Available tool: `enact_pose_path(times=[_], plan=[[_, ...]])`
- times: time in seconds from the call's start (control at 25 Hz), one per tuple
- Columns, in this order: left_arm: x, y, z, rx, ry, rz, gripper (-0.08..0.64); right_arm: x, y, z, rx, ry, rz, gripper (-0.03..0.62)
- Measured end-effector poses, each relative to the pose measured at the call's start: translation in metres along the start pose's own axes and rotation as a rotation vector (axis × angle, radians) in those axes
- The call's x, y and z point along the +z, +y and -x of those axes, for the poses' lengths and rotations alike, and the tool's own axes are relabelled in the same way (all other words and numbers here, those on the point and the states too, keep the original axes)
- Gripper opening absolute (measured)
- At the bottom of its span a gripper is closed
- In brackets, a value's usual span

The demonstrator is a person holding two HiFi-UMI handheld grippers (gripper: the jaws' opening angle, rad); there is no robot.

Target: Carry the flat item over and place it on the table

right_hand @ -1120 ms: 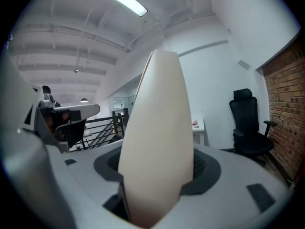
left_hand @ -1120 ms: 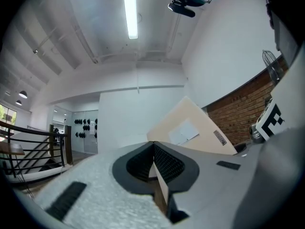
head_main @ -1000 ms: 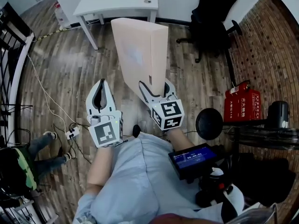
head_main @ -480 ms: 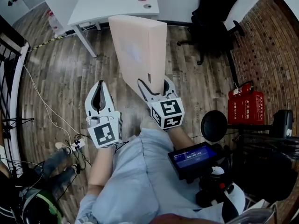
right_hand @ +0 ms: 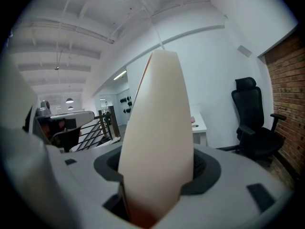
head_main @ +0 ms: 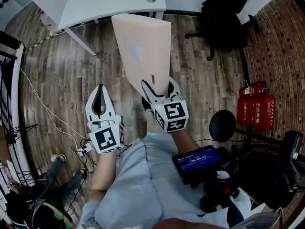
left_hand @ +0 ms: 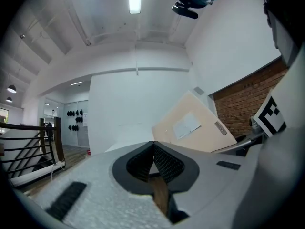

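Right tool point(head_main: 158, 84) is clamped on the near end of a flat beige box point(head_main: 143, 46), its two jaws pressing the broad faces with the narrow edge turned up toward the head camera. In the right gripper view the box fills the gap between the pads and stands up and away from the tool. Left tool point(head_main: 100, 92) has its jaws closed together with nothing between them, and it is just beside the right one over the wooden floor point(head_main: 62, 80).

The box is in the air, carried on edge, with its far end reaching toward the white surface point(head_main: 109, 4), which lies a little ahead. A pale label and a small grey tag show on one face in the left gripper view.

The box looks stiff and fairly light, since one tool holds it out by one end without any visible sag or bend. Its faces seem smooth, so the grip rests on friction alone and the long overhang could make it twist or slide in the pads. The hold on the broad faces near the end seems sound. For laying it down, a second hold or a steadying touch from the left tool farther along the box would probably tame the swing, and the box would need tipping onto a broad face.
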State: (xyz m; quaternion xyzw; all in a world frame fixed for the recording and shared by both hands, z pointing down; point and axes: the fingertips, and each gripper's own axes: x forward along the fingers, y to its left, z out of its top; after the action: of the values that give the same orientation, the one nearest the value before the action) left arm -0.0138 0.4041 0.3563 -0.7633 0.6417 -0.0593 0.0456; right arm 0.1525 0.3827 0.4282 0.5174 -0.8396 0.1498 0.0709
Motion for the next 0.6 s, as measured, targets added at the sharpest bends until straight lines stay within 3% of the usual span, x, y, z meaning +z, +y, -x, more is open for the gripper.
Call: enact_pose_path(times=[0.36, 0.6], plan=[[0.001, 0.020, -0.162, -0.023, 0.024, -0.031, 0.008, 0.039, -0.066, -0.135, 0.012, 0.042, -0.039, 0.288], [0.027, 0.046, -0.239, 0.008, -0.012, -0.061, 0.009, 0.086, -0.096, -0.208, 0.036, 0.014, -0.026, 0.288]])
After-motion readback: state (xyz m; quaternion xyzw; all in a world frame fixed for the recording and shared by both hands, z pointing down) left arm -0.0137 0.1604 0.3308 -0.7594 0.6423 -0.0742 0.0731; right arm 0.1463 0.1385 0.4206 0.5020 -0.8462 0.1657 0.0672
